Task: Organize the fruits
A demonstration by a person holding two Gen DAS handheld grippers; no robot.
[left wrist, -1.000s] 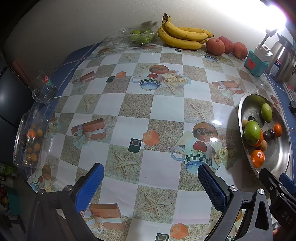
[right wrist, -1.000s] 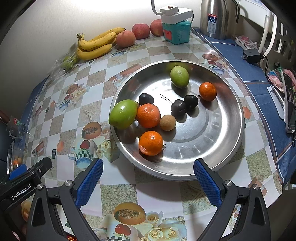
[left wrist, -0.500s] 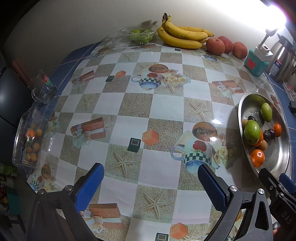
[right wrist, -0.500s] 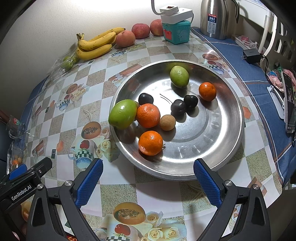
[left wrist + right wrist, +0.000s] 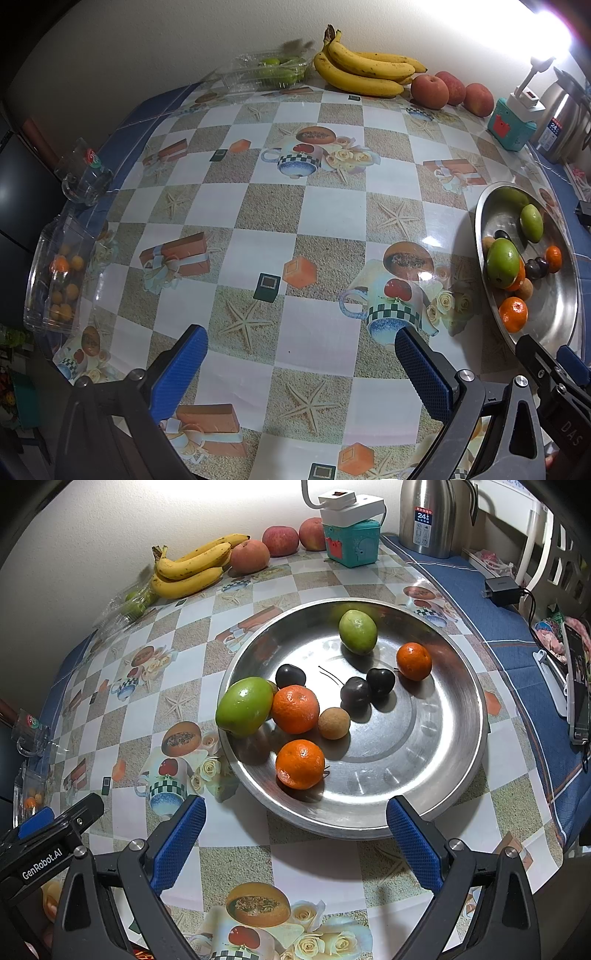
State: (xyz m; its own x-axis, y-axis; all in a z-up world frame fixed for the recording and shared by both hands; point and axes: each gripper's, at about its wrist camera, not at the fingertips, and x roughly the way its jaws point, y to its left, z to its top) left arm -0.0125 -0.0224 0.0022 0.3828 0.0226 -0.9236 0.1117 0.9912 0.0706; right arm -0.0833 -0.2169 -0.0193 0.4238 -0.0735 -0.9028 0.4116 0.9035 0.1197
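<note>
While the left gripper (image 5: 301,365) is held low over the patterned tablecloth (image 5: 258,206), its blue pads are spread wide and nothing is held between them. In the left wrist view, a bunch of bananas (image 5: 364,70) and three peaches (image 5: 448,92) are seen lined up along the far wall, beside a clear tray of green fruit (image 5: 273,70). A clear box of small orange fruit (image 5: 61,284) is seen at the left table edge, and the steel dish (image 5: 561,314) is cut off at the right.

In the right wrist view, the right gripper (image 5: 295,834) is seen just short of the dish's near rim (image 5: 351,825), its jaws likewise wide apart and empty. Mixed fruit is held loosely in the dish: two green fruits (image 5: 243,705), three mandarins (image 5: 300,763), three dark plums (image 5: 355,691) and one small brown fruit (image 5: 333,723).

Whether fruit is being gathered into the dish or sorted out of it cannot be settled from this scene, so no particular piece can be named as next. Whichever is picked, it is judged that round fruit should be approached from above with the pads set across its widest part, and closed gently, since smooth fruit may roll on the smooth steel.
</note>
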